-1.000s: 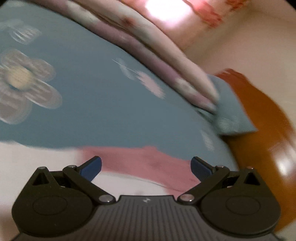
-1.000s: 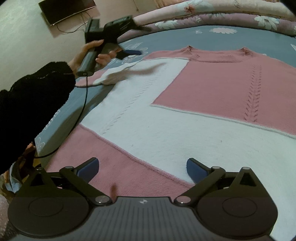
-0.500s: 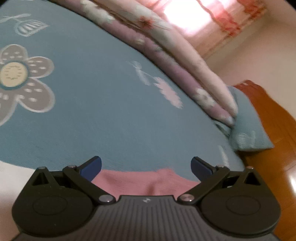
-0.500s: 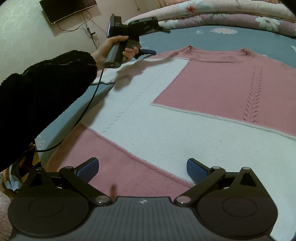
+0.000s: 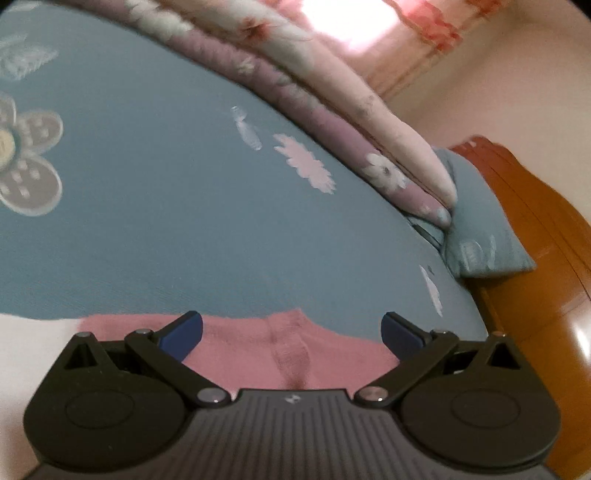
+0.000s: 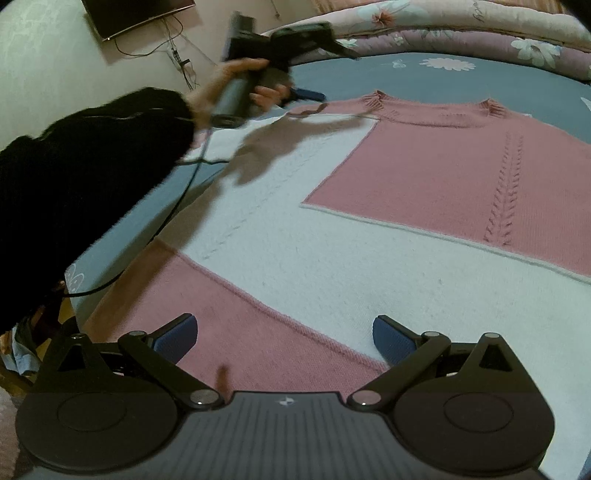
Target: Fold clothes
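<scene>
A pink and white knitted sweater (image 6: 369,221) lies flat on the blue bed sheet (image 6: 424,79), collar toward the far side. My right gripper (image 6: 284,338) is open and empty, low over the sweater's pink hem. My left gripper (image 5: 291,332) is open and empty above the sweater's pink shoulder edge (image 5: 288,343). In the right wrist view the left gripper (image 6: 306,95) is held in a hand over the sweater's far left shoulder.
A folded floral quilt (image 5: 332,103) lies along the far side of the bed, also in the right wrist view (image 6: 461,29). A blue pillow (image 5: 480,229) and wooden headboard (image 5: 535,240) sit at the right. A cable (image 6: 173,218) hangs off the bed's left edge.
My left gripper rose from the sleeve and shifted right along the sweater's top edge toward the collar. My right gripper stayed still over the hem. Both stayed open.
</scene>
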The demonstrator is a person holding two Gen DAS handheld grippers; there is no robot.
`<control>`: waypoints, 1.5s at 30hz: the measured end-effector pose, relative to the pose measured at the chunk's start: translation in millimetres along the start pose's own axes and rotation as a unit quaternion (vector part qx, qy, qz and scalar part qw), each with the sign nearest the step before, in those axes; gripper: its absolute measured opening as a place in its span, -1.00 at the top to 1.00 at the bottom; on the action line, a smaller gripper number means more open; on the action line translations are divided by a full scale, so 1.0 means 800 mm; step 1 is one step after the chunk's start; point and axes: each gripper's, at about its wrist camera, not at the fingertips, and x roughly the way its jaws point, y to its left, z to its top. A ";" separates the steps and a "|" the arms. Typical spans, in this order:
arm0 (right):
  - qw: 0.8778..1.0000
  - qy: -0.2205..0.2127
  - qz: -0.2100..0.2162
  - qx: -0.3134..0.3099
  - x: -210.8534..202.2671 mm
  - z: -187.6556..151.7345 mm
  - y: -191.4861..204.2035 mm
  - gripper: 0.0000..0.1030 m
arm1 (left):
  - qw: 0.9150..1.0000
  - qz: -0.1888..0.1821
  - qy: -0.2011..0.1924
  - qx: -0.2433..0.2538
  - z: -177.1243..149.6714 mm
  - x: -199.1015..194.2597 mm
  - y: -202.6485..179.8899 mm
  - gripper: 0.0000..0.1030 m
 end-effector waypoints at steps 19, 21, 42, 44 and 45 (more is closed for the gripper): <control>1.000 -0.002 -0.018 -0.017 0.008 -0.001 0.006 -1.00 | 0.995 0.001 -0.023 -0.101 -0.050 -0.112 0.114 -0.98; 1.000 -0.002 -0.018 -0.018 0.008 -0.001 0.007 -1.00 | 0.995 -0.030 -0.009 -0.092 -0.059 -0.113 0.098 -0.98; 0.999 0.004 -0.034 -0.030 0.010 -0.001 0.014 -1.00 | 0.996 -0.035 0.072 -0.033 -0.145 -0.111 0.050 -0.98; 0.999 0.005 -0.036 -0.032 0.011 -0.001 0.015 -1.00 | 0.996 -0.046 0.058 -0.048 -0.156 -0.123 0.059 -0.99; 0.999 0.005 -0.037 -0.033 0.011 -0.001 0.016 -1.00 | 0.995 -0.047 0.058 -0.060 -0.158 -0.128 0.061 -0.98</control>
